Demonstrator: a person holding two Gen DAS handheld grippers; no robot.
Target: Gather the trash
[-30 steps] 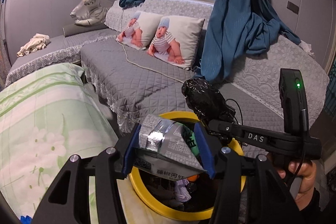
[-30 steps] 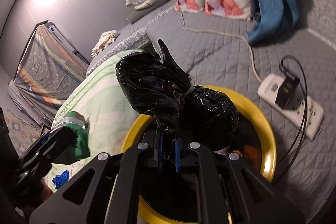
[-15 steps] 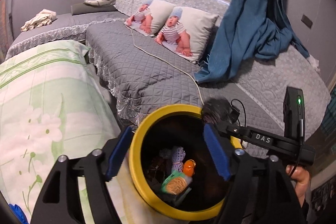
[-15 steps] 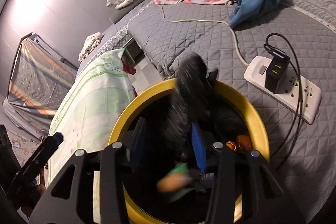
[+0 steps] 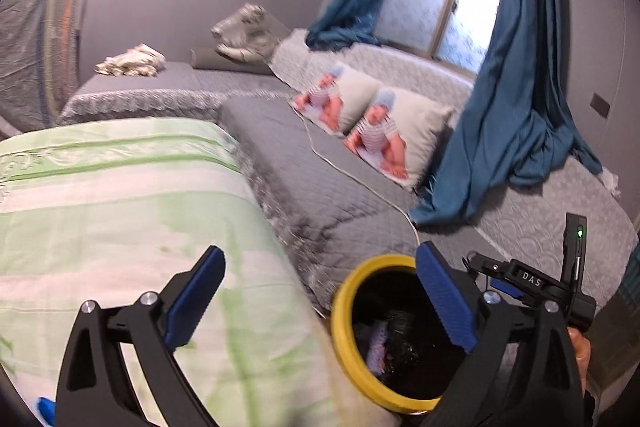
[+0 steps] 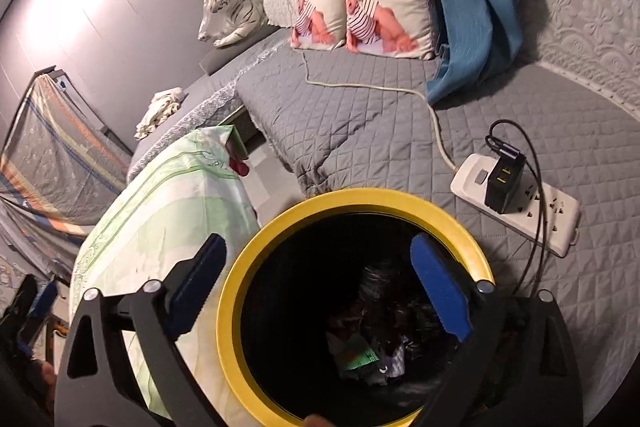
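Observation:
A yellow-rimmed bin (image 6: 280, 239) stands between the green-covered table and the grey sofa; it also shows in the left wrist view (image 5: 344, 311). Inside lie the black trash bag (image 6: 404, 311) and a green-and-white packet (image 6: 356, 357), with more trash around them. My right gripper (image 6: 320, 291) is open and empty, right above the bin's mouth. My left gripper (image 5: 320, 303) is open and empty, above the table's edge to the left of the bin. The right gripper's body (image 5: 532, 283) shows beyond the bin in the left wrist view.
A green floral tablecloth (image 5: 120, 203) covers the table to the left. The grey quilted sofa (image 6: 360, 123) carries a white power strip with a black charger (image 6: 516, 199), two baby-print pillows (image 6: 360, 11) and a blue curtain (image 5: 508, 115). A small blue item (image 5: 46, 409) lies on the table's near edge.
One second ago the left gripper held a packet and the right held the black bag over the bin. Both opened and dropped them in. The left gripper has since swung left and up.

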